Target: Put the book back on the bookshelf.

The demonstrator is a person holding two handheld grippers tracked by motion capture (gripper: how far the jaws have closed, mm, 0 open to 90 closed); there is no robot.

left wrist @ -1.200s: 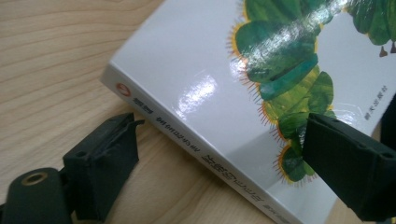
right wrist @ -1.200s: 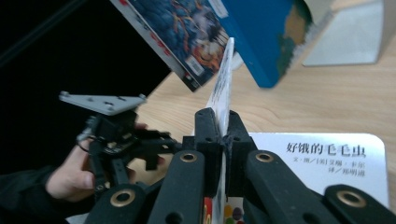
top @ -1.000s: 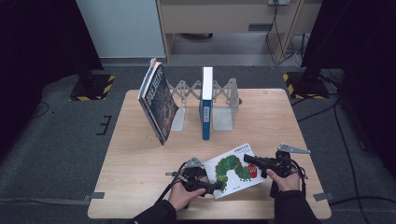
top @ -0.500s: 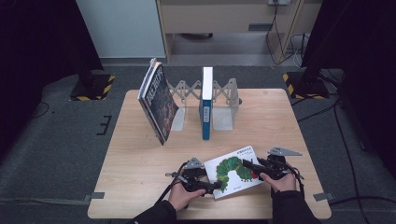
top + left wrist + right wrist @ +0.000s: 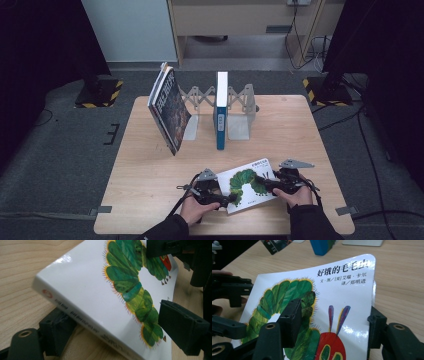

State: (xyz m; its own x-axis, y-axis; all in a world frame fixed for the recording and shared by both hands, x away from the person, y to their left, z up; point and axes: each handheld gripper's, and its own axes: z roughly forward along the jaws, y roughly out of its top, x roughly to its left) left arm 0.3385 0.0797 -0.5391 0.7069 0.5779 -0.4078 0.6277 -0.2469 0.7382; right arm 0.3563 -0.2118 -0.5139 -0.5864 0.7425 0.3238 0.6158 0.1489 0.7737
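Grippers (image 5: 220,199) (image 5: 267,185) flank caterpillar book (image 5: 247,184) (flat).

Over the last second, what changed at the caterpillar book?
The right gripper has come in from the book's right edge, over the cover toward the left, and its jaws have just been opening, one over the cover and one past the edge. The caterpillar book has shifted slightly. The left gripper is shut on its spine end as before. The two standing books haven't moved.

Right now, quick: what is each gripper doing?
Left gripper: shut on the white caterpillar picture book, at its spine edge.
Right gripper: jaws just opening, straddling the book's other edge, not pressing.
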